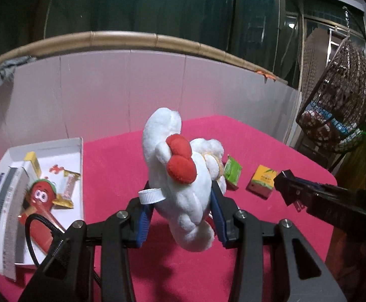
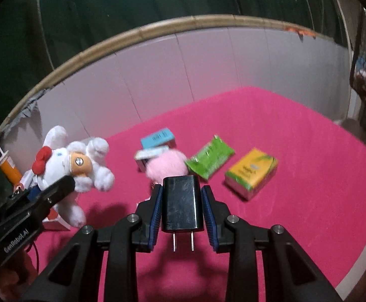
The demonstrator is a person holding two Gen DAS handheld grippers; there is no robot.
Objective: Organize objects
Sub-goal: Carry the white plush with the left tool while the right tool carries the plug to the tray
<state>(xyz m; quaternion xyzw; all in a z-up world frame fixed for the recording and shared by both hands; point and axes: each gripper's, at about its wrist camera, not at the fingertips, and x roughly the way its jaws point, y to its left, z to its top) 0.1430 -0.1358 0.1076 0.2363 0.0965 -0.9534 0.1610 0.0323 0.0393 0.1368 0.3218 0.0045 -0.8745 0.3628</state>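
Note:
My left gripper (image 1: 180, 216) is shut on a white plush toy (image 1: 180, 176) with a red bow and holds it above the pink table; the toy also shows in the right wrist view (image 2: 82, 166). My right gripper (image 2: 181, 209) is shut on a black plug adapter (image 2: 181, 203), prongs pointing toward the camera; it also shows at the right of the left wrist view (image 1: 287, 183). A white box (image 1: 77, 151) at the left holds a red chili toy (image 1: 41, 201), snack packets and a grey-white carton.
On the pink cloth (image 2: 296, 151) lie a green packet (image 2: 209, 157), a yellow-green tissue pack (image 2: 250, 172), a pink fluffy ball (image 2: 165, 167) and a blue box (image 2: 157, 137). A white panel wall (image 1: 132, 93) bounds the back. A wire basket (image 1: 341, 100) hangs at right.

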